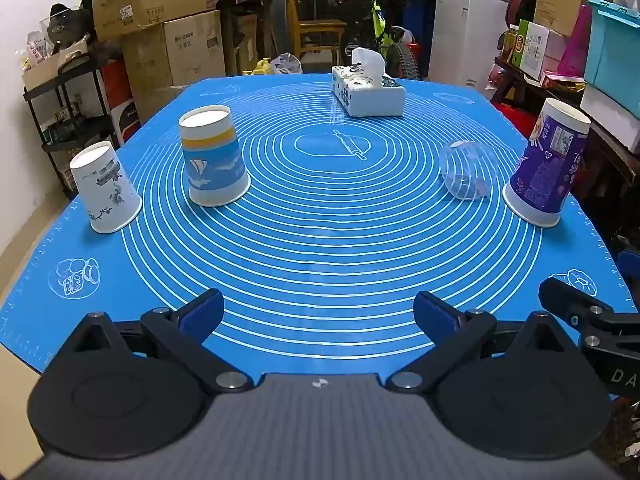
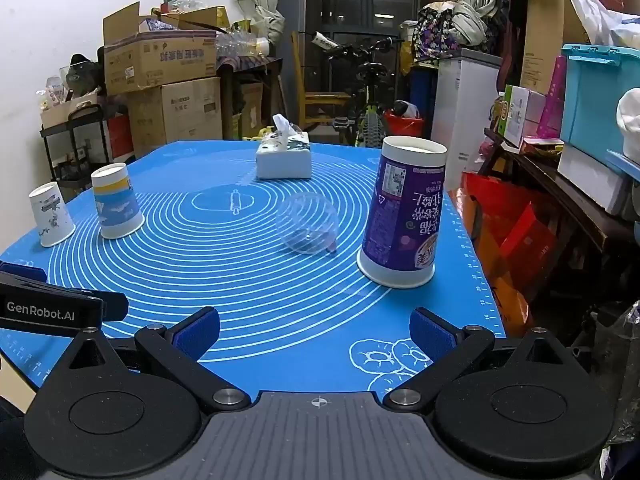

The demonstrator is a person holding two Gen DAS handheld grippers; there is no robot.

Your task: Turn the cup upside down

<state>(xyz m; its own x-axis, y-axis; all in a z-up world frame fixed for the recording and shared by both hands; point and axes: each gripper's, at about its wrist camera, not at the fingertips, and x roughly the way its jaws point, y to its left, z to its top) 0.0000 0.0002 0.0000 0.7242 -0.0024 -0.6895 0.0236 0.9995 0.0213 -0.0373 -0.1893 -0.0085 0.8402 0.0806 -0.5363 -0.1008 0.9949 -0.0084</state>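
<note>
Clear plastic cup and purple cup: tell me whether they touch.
Apart. The right wrist view shows a strip of blue mat between the clear plastic cup, lying on its side, and the purple cup.

Both wrist cams sit low at the near edge of the blue mat (image 1: 320, 248), facing the far end, own fingers across the frame bottom. Left view looks down the mat's middle; right view is offset right, close to the purple cup (image 2: 404, 216). Shared: mat, tissue box (image 1: 368, 92), all cups. Each sees the other gripper at a lower corner.
</note>
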